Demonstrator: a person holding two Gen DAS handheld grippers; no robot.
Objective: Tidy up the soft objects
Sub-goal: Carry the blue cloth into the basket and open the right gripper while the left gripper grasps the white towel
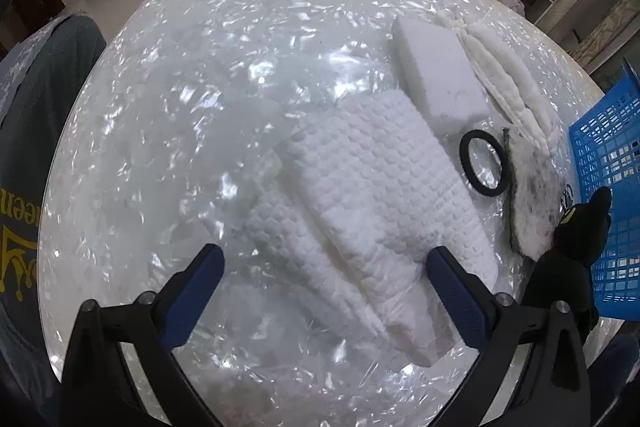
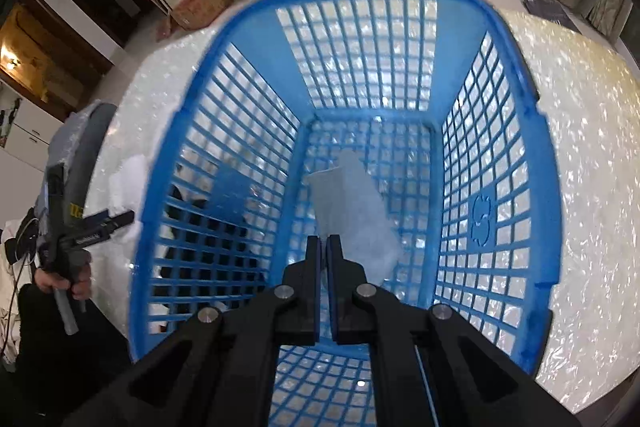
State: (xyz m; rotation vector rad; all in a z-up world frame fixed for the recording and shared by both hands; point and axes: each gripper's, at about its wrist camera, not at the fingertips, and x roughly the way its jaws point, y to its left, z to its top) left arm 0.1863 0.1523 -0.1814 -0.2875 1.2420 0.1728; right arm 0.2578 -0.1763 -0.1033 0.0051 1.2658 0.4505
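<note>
1. Left gripper (image 1: pixel 324 267) with jaws spread wide, empty, hovering just over the near end of the white waffle-weave towel (image 1: pixel 384 211) on the pearly table (image 1: pixel 192 75)
2. Right gripper (image 2: pixel 323 247) with jaws pressed together on the near edge of a pale translucent piece (image 2: pixel 354 203), hanging inside the blue basket (image 2: pixel 532 163), probably about to be dropped
3. Still out on the table: white sponge block (image 1: pixel 438 75), fluffy ribbed cloth (image 1: pixel 516 83), grey-soiled pad (image 1: pixel 528 211), black ring (image 1: pixel 480 163), all near the basket's side
4. Towel likely light, limp, prone to unfolding and sagging; best pinched across the folded thick edge nearest the fingers, gathering both layers
5. Sponge probably springy and compressible; a grip across the narrow width should hold
6. Held piece apparently flimsy and thin; exact material cannot be told
</note>
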